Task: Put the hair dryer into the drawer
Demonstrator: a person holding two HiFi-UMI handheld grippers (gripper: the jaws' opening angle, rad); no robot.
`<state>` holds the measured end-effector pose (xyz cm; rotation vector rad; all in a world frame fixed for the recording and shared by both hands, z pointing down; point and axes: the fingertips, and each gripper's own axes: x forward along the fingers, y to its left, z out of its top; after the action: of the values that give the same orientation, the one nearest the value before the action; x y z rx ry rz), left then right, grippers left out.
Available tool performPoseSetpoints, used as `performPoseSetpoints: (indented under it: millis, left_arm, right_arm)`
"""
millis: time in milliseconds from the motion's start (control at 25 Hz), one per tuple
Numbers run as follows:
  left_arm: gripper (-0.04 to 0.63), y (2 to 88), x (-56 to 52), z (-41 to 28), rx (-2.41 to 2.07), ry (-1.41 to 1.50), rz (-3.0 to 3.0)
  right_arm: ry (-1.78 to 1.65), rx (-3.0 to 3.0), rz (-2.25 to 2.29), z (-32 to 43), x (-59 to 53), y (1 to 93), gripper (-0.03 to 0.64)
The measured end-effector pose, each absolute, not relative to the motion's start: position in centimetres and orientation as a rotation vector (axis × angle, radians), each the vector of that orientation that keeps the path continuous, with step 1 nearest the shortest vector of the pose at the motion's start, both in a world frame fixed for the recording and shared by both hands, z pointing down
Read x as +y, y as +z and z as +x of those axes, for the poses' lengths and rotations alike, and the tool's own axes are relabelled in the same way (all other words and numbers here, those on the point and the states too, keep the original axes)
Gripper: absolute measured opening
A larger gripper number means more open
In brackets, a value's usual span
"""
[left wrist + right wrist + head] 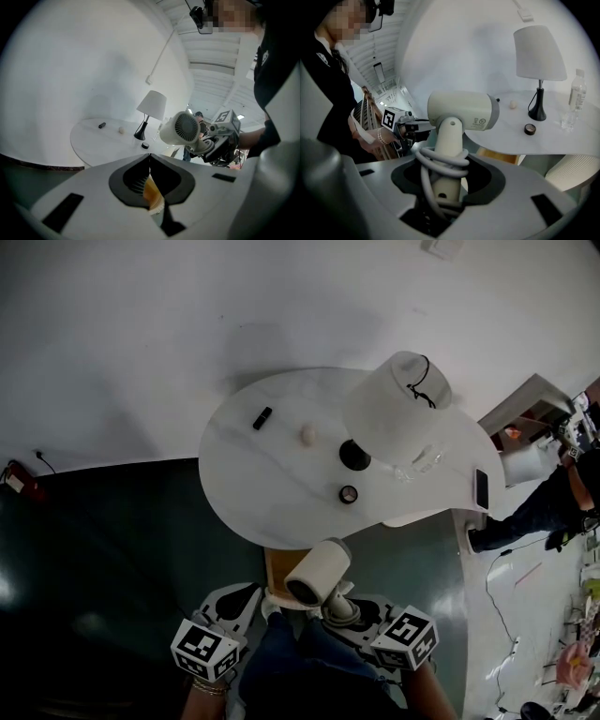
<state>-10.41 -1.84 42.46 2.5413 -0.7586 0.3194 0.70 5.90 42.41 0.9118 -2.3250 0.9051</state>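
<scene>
Right gripper (446, 190) tilts down, holding hair dryer (461, 110)

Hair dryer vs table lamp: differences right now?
The hair dryer is gripped by its handle in the right gripper, off the table; the table lamp stands on it. The hair dryer is cream, barrel level; the table lamp has a white shade on a black stem. Both are mostly pale.

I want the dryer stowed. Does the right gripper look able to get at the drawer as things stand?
Probably yes. The right gripper holds the hair dryer over the wooden drawer, which looks pulled out from under the table; nothing shows between them.
</scene>
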Motion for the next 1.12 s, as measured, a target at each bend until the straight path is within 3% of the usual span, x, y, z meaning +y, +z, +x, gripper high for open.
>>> performPoseSetpoints:
  millis: [560, 1120]
  left_arm:
    - [0.017, 44.5, -2.4, -11.3, -0.892, 0.341, 2.476]
    - [0.017, 47.5, -2.3, -7.9, -0.926, 0.385, 2.387]
  right_arm:
    - [0.974, -2.222, 0.705, 0.9, 7.5, 47.6, 0.224]
    - [1.035, -1.907, 0.443, 3.9, 8.8, 53.2, 0.224]
